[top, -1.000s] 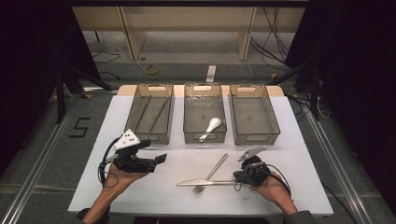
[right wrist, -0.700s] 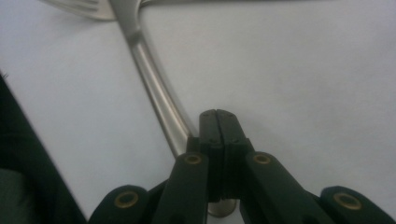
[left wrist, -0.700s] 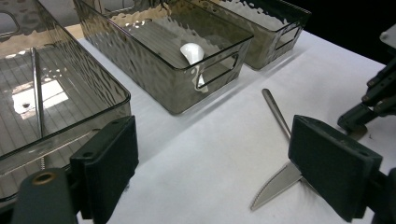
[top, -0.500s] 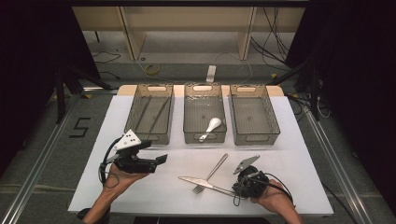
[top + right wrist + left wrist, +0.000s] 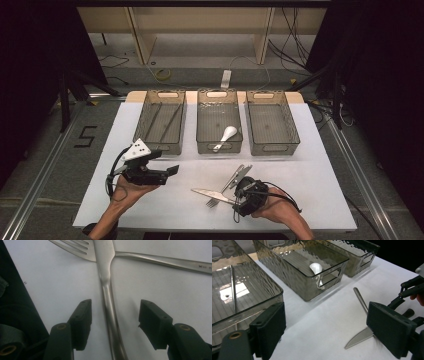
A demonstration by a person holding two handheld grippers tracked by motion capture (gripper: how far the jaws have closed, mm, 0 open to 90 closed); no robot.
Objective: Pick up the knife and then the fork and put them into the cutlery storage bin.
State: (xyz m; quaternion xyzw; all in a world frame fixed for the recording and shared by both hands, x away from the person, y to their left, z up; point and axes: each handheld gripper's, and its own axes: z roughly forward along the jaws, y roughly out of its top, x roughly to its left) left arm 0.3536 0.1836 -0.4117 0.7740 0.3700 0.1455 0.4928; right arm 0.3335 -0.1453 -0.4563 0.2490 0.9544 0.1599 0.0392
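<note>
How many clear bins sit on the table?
3, in a row along the far edge: the left bin holds chopsticks, the middle bin a white spoon, the right bin looks empty.

A white table (image 5: 150,210) stands on a grey floor (image 5: 45,165) marked "5" (image 5: 86,136) at nine o'clock. At twelve o'clock, a pale wooden shelf (image 5: 200,25) with cables (image 5: 162,75) below. Black curtains (image 5: 380,75) darken three and nine o'clock.

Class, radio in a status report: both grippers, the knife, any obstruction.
Left gripper open, empty. Right gripper just opened, astride the knife handle, pads clear. Knife blade lies across fork.
</note>
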